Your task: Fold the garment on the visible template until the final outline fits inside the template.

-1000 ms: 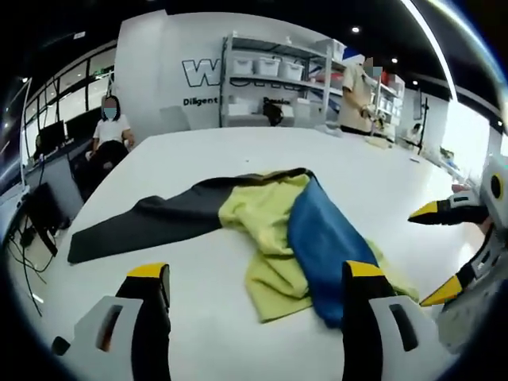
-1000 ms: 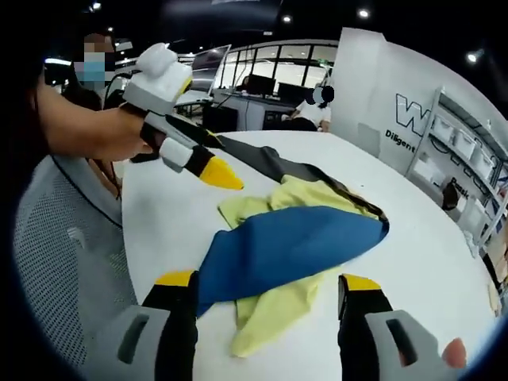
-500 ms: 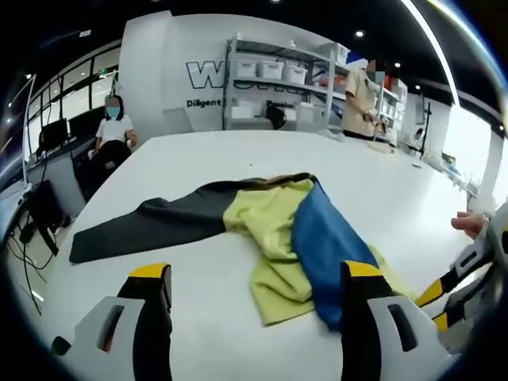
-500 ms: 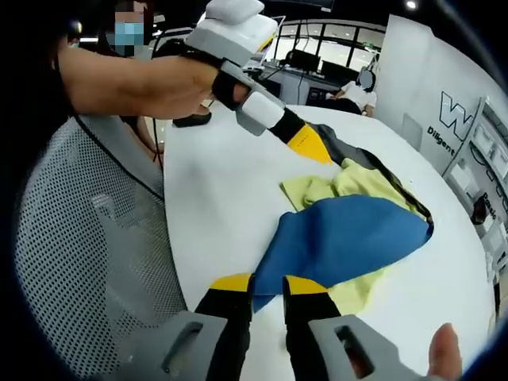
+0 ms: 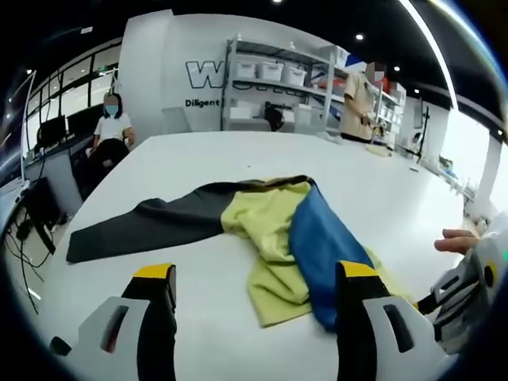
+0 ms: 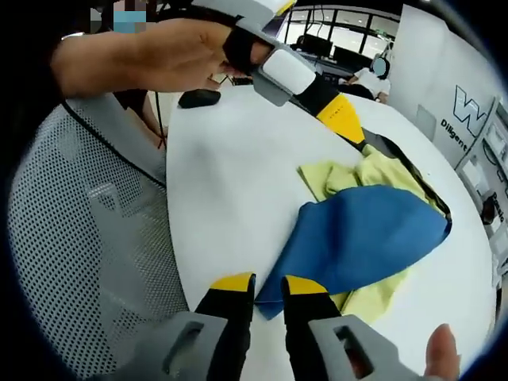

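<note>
One garment (image 5: 270, 230) (blue, yellow and dark panels) lies on one tabletop (image 5: 238, 151); two tongs (image 5: 254, 278) (image 6: 268, 283), one shelf rack (image 5: 278, 83), two bystanders.

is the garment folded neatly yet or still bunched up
Bunched up. The garment lies crumpled on the table: blue and yellow parts overlap in wrinkles, and a dark part trails out flat to one side. No neat outline yet.

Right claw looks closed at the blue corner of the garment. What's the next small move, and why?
Probably lift the right claw slightly and draw the blue panel out flat. Its jaws are nearly closed at the panel's near corner, though I can't confirm they hold it. The garment lies bunched on the white table, blue over yellow, dark part stretched away. The left claw is open and could then take another edge.
</note>
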The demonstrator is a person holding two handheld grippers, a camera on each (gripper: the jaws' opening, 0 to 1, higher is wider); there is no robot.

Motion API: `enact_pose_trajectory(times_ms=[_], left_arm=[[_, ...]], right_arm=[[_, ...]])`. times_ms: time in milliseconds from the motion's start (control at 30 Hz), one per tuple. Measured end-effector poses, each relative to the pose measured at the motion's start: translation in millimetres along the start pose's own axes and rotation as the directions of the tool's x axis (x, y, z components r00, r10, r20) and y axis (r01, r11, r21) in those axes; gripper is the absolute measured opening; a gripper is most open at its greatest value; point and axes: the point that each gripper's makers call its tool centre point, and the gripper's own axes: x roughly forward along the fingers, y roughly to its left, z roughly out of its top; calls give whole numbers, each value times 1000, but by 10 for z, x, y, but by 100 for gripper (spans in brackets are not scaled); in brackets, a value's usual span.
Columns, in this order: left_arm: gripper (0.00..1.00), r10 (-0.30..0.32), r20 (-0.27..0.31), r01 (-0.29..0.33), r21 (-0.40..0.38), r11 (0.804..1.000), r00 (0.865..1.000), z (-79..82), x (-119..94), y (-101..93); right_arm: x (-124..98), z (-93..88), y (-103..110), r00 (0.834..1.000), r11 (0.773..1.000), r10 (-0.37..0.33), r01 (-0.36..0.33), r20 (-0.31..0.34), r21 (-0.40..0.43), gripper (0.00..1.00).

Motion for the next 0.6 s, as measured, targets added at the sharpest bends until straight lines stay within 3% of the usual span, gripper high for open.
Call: enact_pose_trajectory(times_ms=[333, 600], left_arm=[[73, -12, 5, 12, 2, 1000, 1000, 21, 11, -27], [72, -14, 0, 14, 1, 1000, 1000, 14, 15, -14]], right_arm=[[62, -149, -14, 998, 1000, -2, 2, -56, -7, 7], [65, -155, -51, 999, 1000, -9, 9, -53, -15, 1]])
